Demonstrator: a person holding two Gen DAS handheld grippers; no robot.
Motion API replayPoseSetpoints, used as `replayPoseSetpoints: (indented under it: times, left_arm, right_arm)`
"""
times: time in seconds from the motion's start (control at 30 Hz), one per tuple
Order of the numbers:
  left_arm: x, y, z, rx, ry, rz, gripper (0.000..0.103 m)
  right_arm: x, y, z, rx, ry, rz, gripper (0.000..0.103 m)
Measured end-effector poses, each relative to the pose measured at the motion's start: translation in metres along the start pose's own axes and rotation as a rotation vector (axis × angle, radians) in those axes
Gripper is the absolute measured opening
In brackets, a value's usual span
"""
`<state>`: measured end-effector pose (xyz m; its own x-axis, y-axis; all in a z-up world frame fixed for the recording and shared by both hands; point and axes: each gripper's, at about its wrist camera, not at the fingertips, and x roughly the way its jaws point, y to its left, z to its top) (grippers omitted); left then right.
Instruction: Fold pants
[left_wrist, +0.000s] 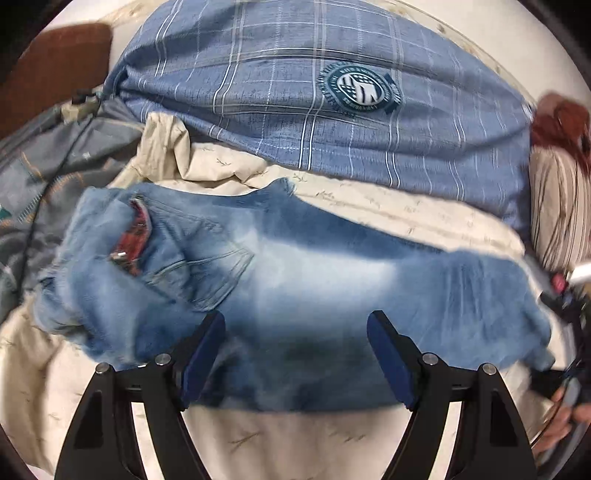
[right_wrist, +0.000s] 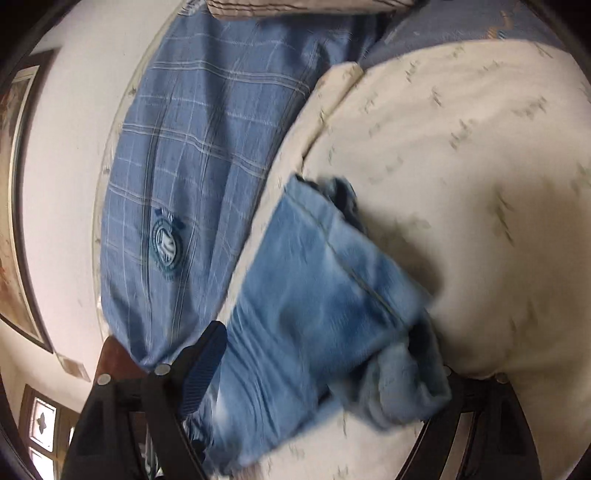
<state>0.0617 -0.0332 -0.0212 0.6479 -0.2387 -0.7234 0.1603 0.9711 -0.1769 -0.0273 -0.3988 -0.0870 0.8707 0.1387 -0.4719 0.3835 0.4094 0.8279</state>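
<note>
Light blue jeans (left_wrist: 295, 295) lie across a cream bedspread (left_wrist: 280, 439), waist and back pocket (left_wrist: 207, 273) to the left, legs running right. My left gripper (left_wrist: 295, 354) is open, its blue pads (left_wrist: 201, 363) spread just above the near edge of the jeans, holding nothing. In the right wrist view the leg end of the jeans (right_wrist: 314, 317) lies between the fingers of my right gripper (right_wrist: 317, 369). The left pad (right_wrist: 203, 365) shows beside the denim; the right finger is hidden under a bunched hem (right_wrist: 402, 384). The jaws stand wide apart.
A blue plaid pillow (left_wrist: 314, 92) with a round emblem lies behind the jeans, also in the right wrist view (right_wrist: 177, 184). A grey patterned cover (left_wrist: 48, 173) sits left with a black cable. A striped cushion (left_wrist: 557, 206) is at right. A wooden headboard (left_wrist: 55, 70) stands behind.
</note>
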Motion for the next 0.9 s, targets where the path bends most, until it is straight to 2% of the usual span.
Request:
replayPoseSetpoints:
  times: [0.07, 0.1, 0.13, 0.2, 0.23, 0.27, 0.33, 0.4, 0.47, 0.5, 0.6, 0.77, 0.9]
  left_arm:
    - [0.014, -0.003, 0.000, -0.007, 0.015, 0.012, 0.080]
    - [0.017, -0.005, -0.001, 0.008, 0.023, 0.025, 0.080]
    - [0.024, -0.009, -0.004, 0.046, 0.040, 0.051, 0.080]
    - [0.034, -0.015, -0.010, 0.122, 0.075, 0.113, 0.080]
    - [0.043, -0.020, -0.015, 0.183, 0.118, 0.159, 0.080]
    - [0.048, -0.023, -0.017, 0.215, 0.135, 0.176, 0.080]
    - [0.044, -0.024, -0.017, 0.218, 0.118, 0.174, 0.081]
    - [0.042, -0.020, -0.013, 0.191, 0.137, 0.143, 0.081]
    - [0.035, -0.014, -0.008, 0.149, 0.123, 0.107, 0.081]
    - [0.025, -0.009, -0.003, 0.115, 0.087, 0.086, 0.081]
    - [0.005, 0.003, 0.005, 0.040, 0.013, 0.082, 0.081]
    - [-0.028, 0.038, 0.014, -0.123, -0.103, 0.090, 0.081]
    - [-0.036, 0.061, 0.019, -0.193, -0.128, 0.113, 0.081]
  right_arm:
    - [0.005, 0.004, 0.004, -0.034, -0.023, -0.020, 0.071]
    - [0.009, 0.005, 0.006, -0.049, -0.025, -0.032, 0.048]
    - [0.010, 0.002, 0.009, -0.045, -0.012, -0.036, 0.031]
    - [0.010, -0.005, 0.010, -0.024, 0.004, -0.035, 0.030]
    - [0.009, -0.004, 0.010, -0.036, 0.006, -0.042, 0.030]
    - [0.006, -0.001, 0.011, -0.057, 0.001, -0.049, 0.029]
    - [0.000, 0.017, 0.007, -0.138, -0.037, -0.059, 0.028]
    - [-0.007, 0.038, 0.002, -0.242, -0.077, -0.048, 0.028]
    - [-0.012, 0.061, -0.007, -0.345, -0.095, -0.034, 0.028]
    - [-0.013, 0.070, -0.012, -0.388, -0.095, -0.034, 0.028]
    - [-0.007, 0.106, -0.031, -0.538, -0.072, -0.041, 0.028]
    - [0.020, 0.165, -0.075, -0.742, 0.051, -0.017, 0.028]
    - [0.055, 0.186, -0.112, -0.790, 0.196, -0.020, 0.031]
